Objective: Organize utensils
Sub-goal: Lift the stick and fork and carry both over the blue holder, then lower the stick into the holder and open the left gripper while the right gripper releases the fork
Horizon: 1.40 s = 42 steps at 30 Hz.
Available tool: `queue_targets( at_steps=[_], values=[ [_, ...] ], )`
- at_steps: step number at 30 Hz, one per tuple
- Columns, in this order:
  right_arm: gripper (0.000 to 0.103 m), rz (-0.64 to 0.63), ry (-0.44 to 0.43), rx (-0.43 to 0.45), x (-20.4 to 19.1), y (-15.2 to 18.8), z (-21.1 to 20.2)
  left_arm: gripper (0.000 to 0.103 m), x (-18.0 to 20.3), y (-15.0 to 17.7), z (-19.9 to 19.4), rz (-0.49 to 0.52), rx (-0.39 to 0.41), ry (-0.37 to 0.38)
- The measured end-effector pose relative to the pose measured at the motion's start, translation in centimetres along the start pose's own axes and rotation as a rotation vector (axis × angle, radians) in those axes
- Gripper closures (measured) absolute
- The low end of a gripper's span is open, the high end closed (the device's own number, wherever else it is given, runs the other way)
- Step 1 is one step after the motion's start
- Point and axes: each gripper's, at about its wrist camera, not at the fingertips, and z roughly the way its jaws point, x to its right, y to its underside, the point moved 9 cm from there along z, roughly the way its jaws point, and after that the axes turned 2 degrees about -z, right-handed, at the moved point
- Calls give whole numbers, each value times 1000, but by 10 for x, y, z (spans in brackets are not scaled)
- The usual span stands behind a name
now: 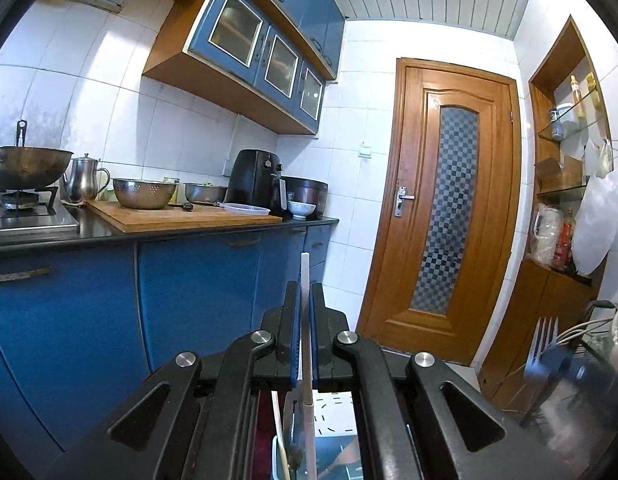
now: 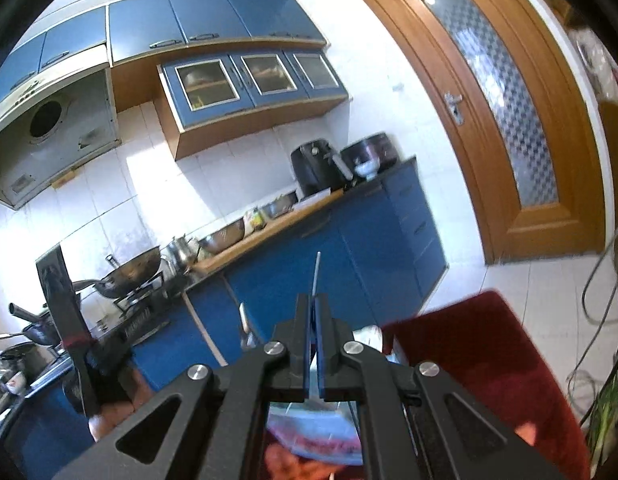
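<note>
My left gripper (image 1: 306,292) is shut on a pale chopstick (image 1: 305,268) that runs up between the pads and sticks out past the fingertips. Below the jaws, a white holder (image 1: 275,454) shows with a wooden stick in it. At the right edge of the left wrist view, my right gripper (image 1: 557,364) is blurred and holds a metal fork (image 1: 543,336) with its tines up. In the right wrist view that gripper (image 2: 314,300) is shut on the fork (image 2: 317,272), seen edge-on as a thin metal strip. A dark upright part of the left gripper (image 2: 61,300) stands at the left.
Blue cabinets run under a black counter (image 1: 109,234) with a cutting board (image 1: 181,218), a colander (image 1: 145,194), a kettle (image 1: 83,178), an air fryer (image 1: 255,178) and a wok (image 1: 27,166) on the stove. A wooden door (image 1: 449,208) is ahead. A red cloth (image 2: 469,352) lies below.
</note>
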Motion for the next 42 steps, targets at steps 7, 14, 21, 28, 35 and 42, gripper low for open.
queue_targets(
  at_steps=[7,14,21,28,35,42],
  values=[
    [100,-55,13,52,-4,-9,33,101,-5,29,25,-15,-30,-5],
    [100,-70,25,24,3,19,59,101,-15,57,38,-42,-66,0],
    [100,-71,29,-22,11,45,67,101,-17,76,44,-38,-91,2],
    [99,-66,24,-62,17,62,69,101,-11,83,40,-11,-70,-7],
    [98,-45,18,-95,22,73,71,101,-8,86,42,-12,-77,5],
    [96,-10,-11,-123,20,79,70,101,-12,86,42,-33,-79,10]
  ],
)
